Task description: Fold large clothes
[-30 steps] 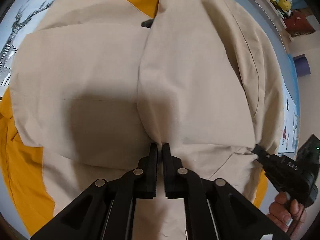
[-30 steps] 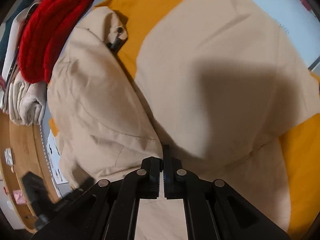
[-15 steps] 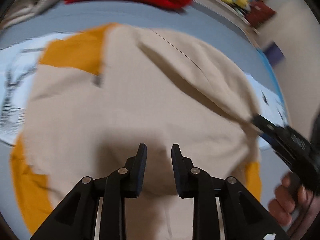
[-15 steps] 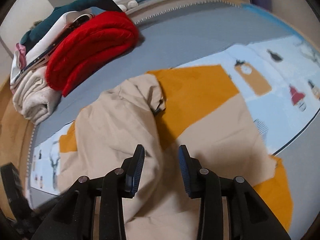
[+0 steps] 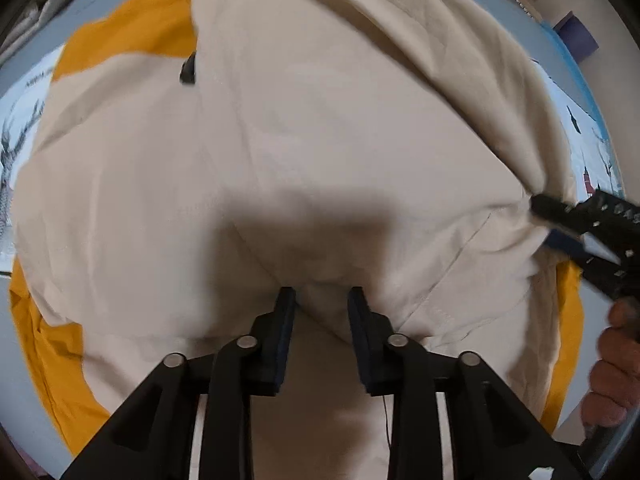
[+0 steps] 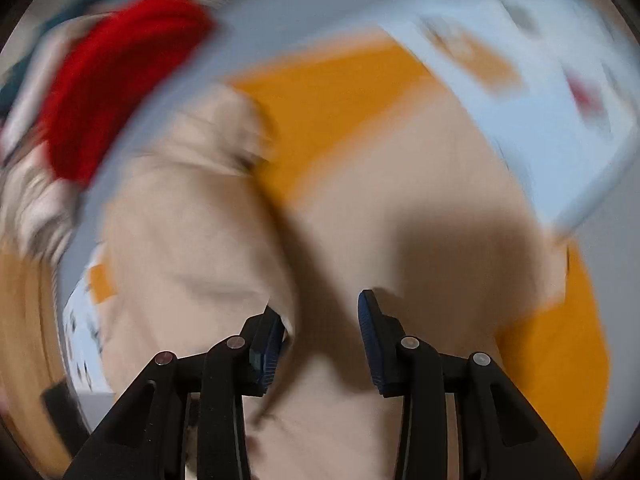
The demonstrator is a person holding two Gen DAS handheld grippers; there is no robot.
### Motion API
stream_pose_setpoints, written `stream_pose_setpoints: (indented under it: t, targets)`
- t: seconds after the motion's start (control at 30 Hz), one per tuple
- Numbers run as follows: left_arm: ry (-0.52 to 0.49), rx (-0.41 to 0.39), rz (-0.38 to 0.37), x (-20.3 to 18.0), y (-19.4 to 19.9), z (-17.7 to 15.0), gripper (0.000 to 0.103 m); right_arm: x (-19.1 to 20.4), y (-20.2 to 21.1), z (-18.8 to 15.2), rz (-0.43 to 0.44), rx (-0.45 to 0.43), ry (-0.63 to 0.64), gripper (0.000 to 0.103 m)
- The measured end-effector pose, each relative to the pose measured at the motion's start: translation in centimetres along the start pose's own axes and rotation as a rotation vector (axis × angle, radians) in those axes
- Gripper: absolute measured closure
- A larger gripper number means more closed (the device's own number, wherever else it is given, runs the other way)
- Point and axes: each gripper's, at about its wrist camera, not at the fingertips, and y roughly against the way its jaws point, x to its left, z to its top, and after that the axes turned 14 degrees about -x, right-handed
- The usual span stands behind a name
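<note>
A large beige and orange garment (image 5: 320,128) lies spread over a grey patterned mat, with one beige flap folded over the rest. My left gripper (image 5: 320,300) is open, its jaws either side of a small ridge of beige cloth at the near edge. My right gripper (image 6: 320,312) is open just above the beige cloth (image 6: 192,248); this view is blurred by motion. The right gripper also shows in the left wrist view (image 5: 580,224), at the garment's right edge, with the hand that holds it.
A red folded blanket (image 6: 116,72) and pale folded cloth (image 6: 28,196) lie at the mat's far left. A black toggle (image 5: 188,70) sits on the garment. The light blue printed mat (image 6: 540,60) lies beyond the garment. A purple box (image 5: 578,34) stands far right.
Both grippers were shut on the beige cloth a second ago and have opened and let go. Both cameras have swung up and back down toward the garment.
</note>
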Motion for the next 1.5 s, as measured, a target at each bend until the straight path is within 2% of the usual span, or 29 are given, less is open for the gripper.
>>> stream_pose_setpoints:
  t: [0.03,0.07,0.13,0.3,0.47,0.53,0.57,0.63,0.7,0.73,0.83,0.87,0.9,0.93,1.0,1.03,1.13,1.2,1.23,1.3,1.33,1.37,1.4,1.47,1.5]
  targets:
    - [0.002,0.003,0.001,-0.3,-0.3,0.6,0.075,-0.5,-0.2,-0.1,0.005,0.008,-0.027,0.065]
    - [0.001,0.004,0.001,-0.2,-0.2,0.7,0.075,0.0,0.3,-0.1,-0.002,-0.007,-0.003,0.065]
    - [-0.009,0.005,0.013,-0.3,-0.1,0.8,0.075,2.0,2.4,0.0,-0.020,-0.084,0.099,0.065]
    - [0.019,0.012,0.025,1.0,0.3,1.2,0.074,5.4,7.1,-0.5,0.001,-0.278,0.237,0.063]
    - [0.036,-0.047,0.042,1.8,2.1,2.7,0.077,8.4,11.0,-2.0,-0.002,-0.474,0.384,0.062]
    - [0.057,-0.072,0.051,2.2,2.6,3.0,0.077,8.7,12.1,-1.8,-0.036,-0.550,0.400,0.062]
    - [0.075,-0.085,0.044,2.3,3.0,2.8,0.077,8.7,12.5,-1.8,-0.019,-0.572,0.391,0.062]
    - [0.106,-0.107,0.026,3.4,3.5,2.5,0.077,8.3,11.8,-1.1,0.032,-0.549,0.397,0.062]
    - [0.121,-0.116,0.012,3.4,3.5,2.6,0.077,8.6,9.2,-0.8,0.101,-0.416,0.425,0.062]
    - [0.130,-0.119,0.009,3.5,3.5,2.6,0.077,8.1,7.0,-0.5,0.111,-0.317,0.400,0.062]
    - [0.148,-0.129,0.002,4.4,3.8,2.9,0.078,5.0,2.0,0.4,0.002,-0.148,0.275,0.062]
    - [0.152,-0.134,-0.001,4.5,4.5,2.9,0.078,3.6,0.3,0.6,-0.007,-0.078,0.219,0.062]
    - [0.156,-0.143,-0.006,5.1,5.1,3.1,0.078,3.1,-0.1,0.7,-0.008,-0.056,0.196,0.062]
    - [0.158,-0.154,-0.009,7.1,6.4,3.4,0.078,3.1,0.3,0.8,-0.011,-0.067,0.195,0.062]
    - [0.163,-0.176,-0.011,8.0,7.4,4.0,0.078,3.9,2.2,0.9,-0.034,-0.134,0.235,0.062]
    - [0.170,-0.193,-0.011,8.4,8.1,4.1,0.078,4.4,4.2,0.8,-0.032,-0.207,0.246,0.062]
    - [0.193,-0.224,-0.008,9.6,9.2,3.5,0.078,6.1,8.1,-0.5,0.032,-0.320,0.312,0.062]
    - [0.198,-0.237,-0.011,9.6,9.9,3.0,0.078,7.5,9.1,-1.9,0.096,-0.337,0.402,0.062]
    - [0.195,-0.242,-0.012,9.5,10.3,2.9,0.078,8.1,9.0,-2.9,0.126,-0.319,0.456,0.061]
    - [0.192,-0.254,-0.013,8.3,10.3,2.9,0.079,9.0,7.1,-4.2,0.144,-0.223,0.541,0.058]
    - [0.190,-0.264,-0.017,8.3,10.9,2.8,0.079,9.1,5.1,-5.1,0.128,-0.130,0.583,0.058]
    - [0.189,-0.272,-0.020,7.9,11.2,2.8,0.079,8.4,2.3,-6.3,0.059,-0.006,0.619,0.058]
    - [0.184,-0.281,-0.023,7.5,11.5,2.8,0.079,7.2,1.1,-6.7,-0.002,0.038,0.599,0.058]
    - [0.169,-0.319,-0.030,7.2,13.2,2.8,0.079,5.9,2.1,-6.5,0.003,0.010,0.519,0.058]
    - [0.163,-0.340,-0.032,6.9,13.8,2.8,0.079,6.3,3.3,-6.3,0.016,-0.019,0.532,0.058]
